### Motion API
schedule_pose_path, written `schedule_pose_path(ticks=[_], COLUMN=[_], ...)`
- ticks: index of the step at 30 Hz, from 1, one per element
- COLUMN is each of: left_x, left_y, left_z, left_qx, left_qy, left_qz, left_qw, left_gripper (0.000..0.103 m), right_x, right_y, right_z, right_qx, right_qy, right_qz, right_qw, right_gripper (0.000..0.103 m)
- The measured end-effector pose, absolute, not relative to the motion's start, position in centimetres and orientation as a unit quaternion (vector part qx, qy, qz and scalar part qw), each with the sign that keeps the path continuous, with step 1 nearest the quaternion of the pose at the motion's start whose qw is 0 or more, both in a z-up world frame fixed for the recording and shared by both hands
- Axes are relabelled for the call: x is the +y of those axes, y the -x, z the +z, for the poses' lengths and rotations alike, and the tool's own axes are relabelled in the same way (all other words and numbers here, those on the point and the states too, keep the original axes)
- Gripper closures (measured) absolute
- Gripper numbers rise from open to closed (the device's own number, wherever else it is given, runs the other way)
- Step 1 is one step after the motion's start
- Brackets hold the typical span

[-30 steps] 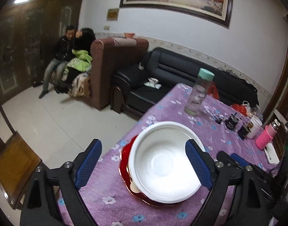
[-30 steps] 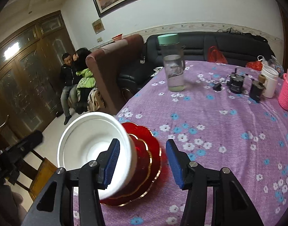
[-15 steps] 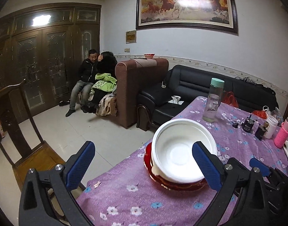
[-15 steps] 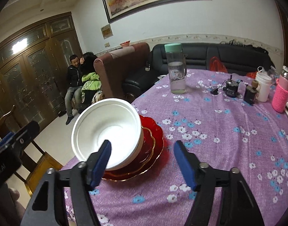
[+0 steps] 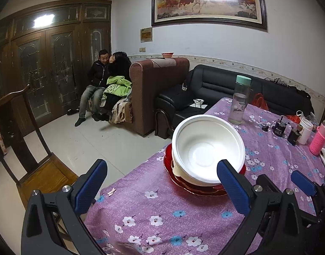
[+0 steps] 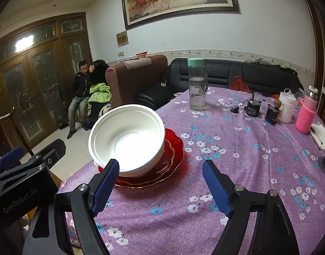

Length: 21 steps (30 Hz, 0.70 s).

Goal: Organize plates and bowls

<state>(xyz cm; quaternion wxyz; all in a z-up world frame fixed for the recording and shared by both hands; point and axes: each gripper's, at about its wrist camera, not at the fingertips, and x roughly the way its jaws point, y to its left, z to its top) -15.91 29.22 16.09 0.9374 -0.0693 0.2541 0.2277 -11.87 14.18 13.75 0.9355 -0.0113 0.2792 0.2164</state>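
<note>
Legibly, "GenRobot.AI" on left gripper [image 6: 22, 165].

Bare tablecloth [image 6: 236, 170] right of bowl [image 6: 128, 140]; bottle [image 6: 197, 85] seemingly well behind

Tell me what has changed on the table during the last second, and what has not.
Both grippers drew back from the stack: the left gripper and the right gripper now hang open short of it, holding nothing. The white bowls stayed nested on the red plates, and the water bottle did not move.
</note>
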Motion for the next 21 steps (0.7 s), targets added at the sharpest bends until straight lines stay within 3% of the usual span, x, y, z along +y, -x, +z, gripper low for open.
schedule_pose_path(ticks=[21], left_x=[29.1], left_y=[15.6], left_z=[16.0], left_qx=[0.242], left_qy=[0.066], left_qz=[0.228], left_qw=[0.941], left_gripper=[0.000], right_x=[16.1], right_y=[11.7], right_z=[13.0], right_qx=[0.286], right_qy=[0.035], right_qz=[0.214], right_qw=[0.933], right_gripper=[0.018])
